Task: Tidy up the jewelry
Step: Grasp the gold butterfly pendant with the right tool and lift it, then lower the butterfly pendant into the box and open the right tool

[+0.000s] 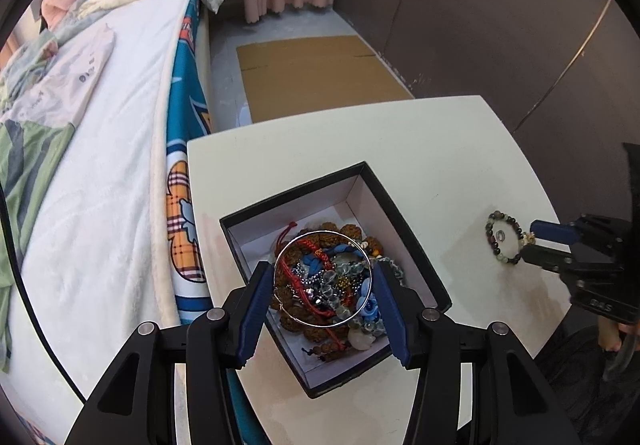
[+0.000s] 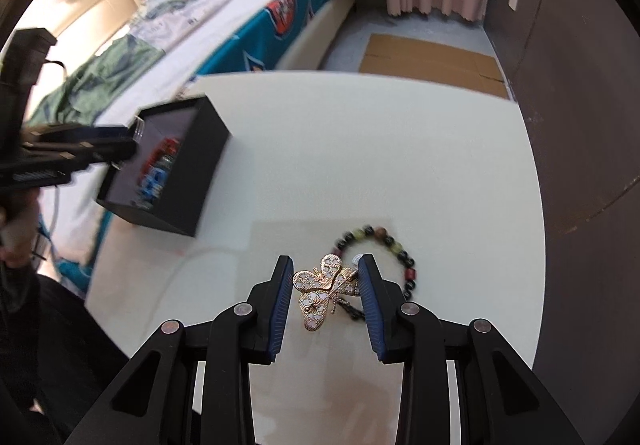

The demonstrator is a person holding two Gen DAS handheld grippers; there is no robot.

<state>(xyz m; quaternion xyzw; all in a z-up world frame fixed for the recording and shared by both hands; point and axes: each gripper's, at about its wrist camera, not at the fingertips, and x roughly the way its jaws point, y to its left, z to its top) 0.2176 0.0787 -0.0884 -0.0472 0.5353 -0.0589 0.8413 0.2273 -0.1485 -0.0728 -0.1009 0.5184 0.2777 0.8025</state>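
Two grippers work over the white table (image 2: 400, 149). Left gripper (image 1: 323, 283) clasps a thin silver bangle (image 1: 322, 278) above the black jewelry-filled box (image 1: 404, 213). At three o'clock, right gripper (image 2: 326, 299) pinches a gold filigree butterfly brooch (image 2: 324, 291) over a dark beaded bracelet (image 2: 394, 249).

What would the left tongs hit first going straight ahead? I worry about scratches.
Probably the jewelry heap in the black box; the silver bangle already sits between the left tongs.
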